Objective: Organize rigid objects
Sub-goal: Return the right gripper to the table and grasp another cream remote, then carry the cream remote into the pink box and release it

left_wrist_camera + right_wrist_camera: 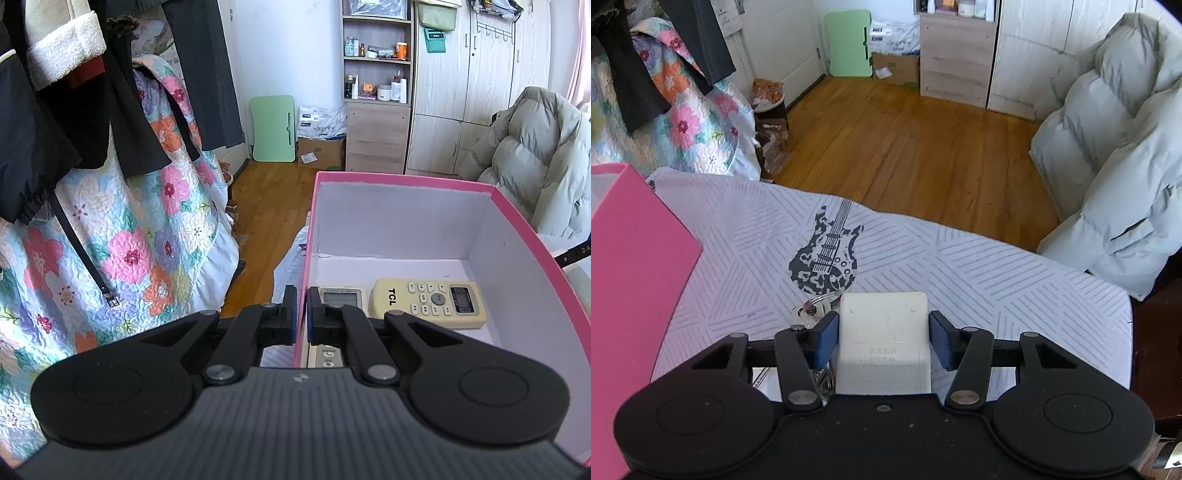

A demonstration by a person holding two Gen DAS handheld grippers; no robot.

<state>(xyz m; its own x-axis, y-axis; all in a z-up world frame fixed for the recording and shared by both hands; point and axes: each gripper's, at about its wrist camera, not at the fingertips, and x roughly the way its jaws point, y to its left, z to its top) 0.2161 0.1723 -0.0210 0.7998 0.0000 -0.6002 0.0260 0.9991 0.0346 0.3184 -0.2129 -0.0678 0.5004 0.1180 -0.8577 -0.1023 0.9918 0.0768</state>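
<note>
A pink box (399, 177) with white inner walls stands on the bed. My left gripper (302, 310) is shut on the box's left wall. Inside lie a cream TCL remote (428, 301) and a second remote (340, 297) with a grey display, partly hidden behind my finger. In the right wrist view the box's pink outer side (635, 258) shows at the left. My right gripper (882, 339) is open around a flat white rectangular device (882, 332) lying on the sheet, with fingers on both sides and not touching it. A key ring (822, 301) lies by its left corner.
The bed sheet (960, 266) has grey stripes and a black guitar print (827, 251). A floral quilt (129, 236) and dark clothes hang at the left. A grey puffer coat (1115, 155) sits at the right. The wood floor (905, 140) lies beyond the bed edge.
</note>
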